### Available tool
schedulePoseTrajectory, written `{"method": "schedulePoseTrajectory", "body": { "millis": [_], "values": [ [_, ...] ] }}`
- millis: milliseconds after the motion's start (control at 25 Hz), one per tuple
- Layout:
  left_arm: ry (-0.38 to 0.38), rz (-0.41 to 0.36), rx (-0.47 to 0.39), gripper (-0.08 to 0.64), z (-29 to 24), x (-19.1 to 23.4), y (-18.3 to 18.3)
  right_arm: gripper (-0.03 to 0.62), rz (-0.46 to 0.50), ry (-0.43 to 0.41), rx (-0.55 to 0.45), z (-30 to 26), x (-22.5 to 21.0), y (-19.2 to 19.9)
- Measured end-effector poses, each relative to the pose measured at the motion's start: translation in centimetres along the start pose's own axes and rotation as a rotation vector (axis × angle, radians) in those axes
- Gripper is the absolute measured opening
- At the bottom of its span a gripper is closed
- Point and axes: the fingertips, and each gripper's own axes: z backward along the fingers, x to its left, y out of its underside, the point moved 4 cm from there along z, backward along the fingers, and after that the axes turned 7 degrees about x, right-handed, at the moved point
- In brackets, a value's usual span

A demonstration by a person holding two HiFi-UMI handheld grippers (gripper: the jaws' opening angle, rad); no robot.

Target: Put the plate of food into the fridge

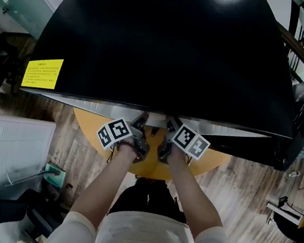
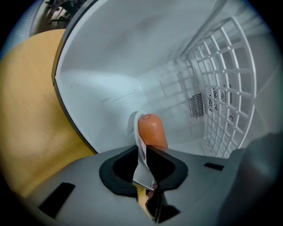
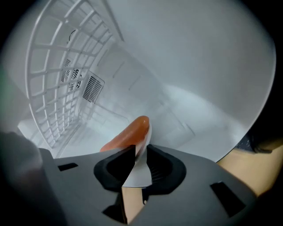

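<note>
A white plate [image 2: 142, 174] carrying an orange sausage-shaped piece of food [image 2: 151, 130] sits inside the white interior [image 2: 115, 57] of a small black fridge [image 1: 171, 44]. The left gripper [image 2: 142, 154] has the plate's rim between its jaws, and its pads stand slightly off the rim. From the other side, the right gripper [image 3: 140, 152] is shut on the plate [image 3: 137, 174], with the food [image 3: 126, 134] just beyond its jaws. In the head view both grippers [image 1: 134, 135] [image 1: 174, 140] reach under the fridge's top edge, so their fingertips are hidden.
A white wire rack [image 2: 225, 88] [image 3: 57, 79] stands at the back of the fridge, in front of a vent. The fridge rests on a round yellow table [image 1: 152, 164]. A yellow label [image 1: 43, 72] is stuck on the fridge top. To the left is a white ribbed panel [image 1: 7, 151].
</note>
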Motion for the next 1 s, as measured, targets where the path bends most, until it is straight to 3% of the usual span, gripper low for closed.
{"method": "schedulePoseTrajectory", "body": {
  "millis": [360, 600, 760, 1000],
  "values": [
    [-0.007, -0.037, 0.022, 0.130, 0.2, -0.5, 0.1, 0.087, 0.106, 0.112, 0.009, 0.8, -0.3, -0.4],
    [0.004, -0.052, 0.012, 0.130, 1.4, -1.0, 0.6, 0.086, 0.084, 0.078, 0.008, 2.2, -0.1, 0.2],
    [0.019, -0.160, 0.019, 0.130, 3.1, -2.9, 1.4, 0.086, 0.112, 0.019, -0.005, 3.9, 1.1, 0.5],
    [0.061, -0.313, 0.027, 0.106, 7.8, -6.3, 4.1, 0.059, 0.252, -0.014, -0.009, 8.7, 4.0, 1.4]
  ]
}}
